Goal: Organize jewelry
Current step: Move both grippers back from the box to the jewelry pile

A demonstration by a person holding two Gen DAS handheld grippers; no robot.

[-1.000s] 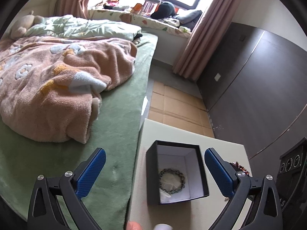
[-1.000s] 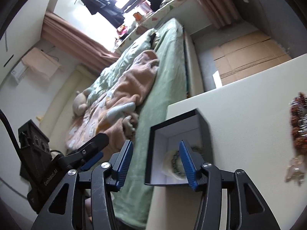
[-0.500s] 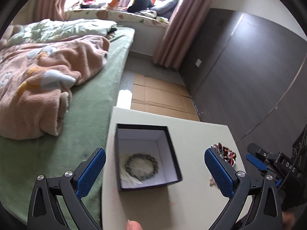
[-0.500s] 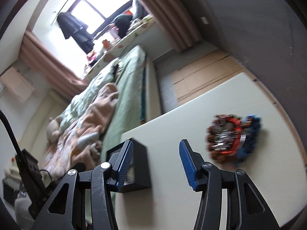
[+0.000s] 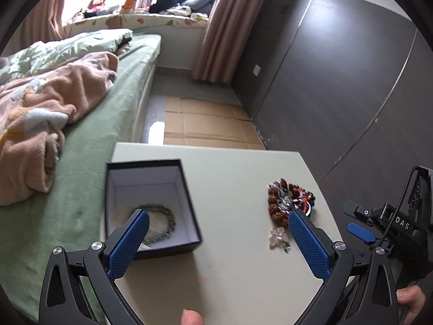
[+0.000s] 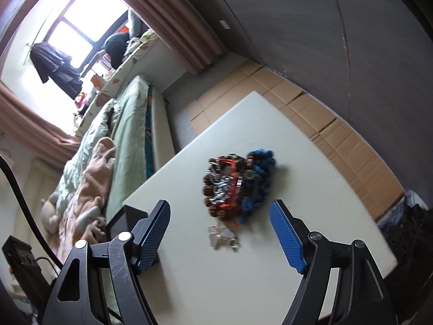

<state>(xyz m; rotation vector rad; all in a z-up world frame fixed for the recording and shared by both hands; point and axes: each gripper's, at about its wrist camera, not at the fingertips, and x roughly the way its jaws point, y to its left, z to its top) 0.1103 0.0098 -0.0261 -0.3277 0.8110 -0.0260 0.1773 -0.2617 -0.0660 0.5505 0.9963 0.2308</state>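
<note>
Left wrist alone shows the bracelet (image 5: 159, 218) boxed; both claws (image 5: 216, 228) (image 6: 219, 226) spread, empty

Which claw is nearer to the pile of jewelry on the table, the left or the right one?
Right. The right claw is open and faces the jewelry pile just ahead. The left claw is open in front of the black box, and the pile lies to its right.
</note>
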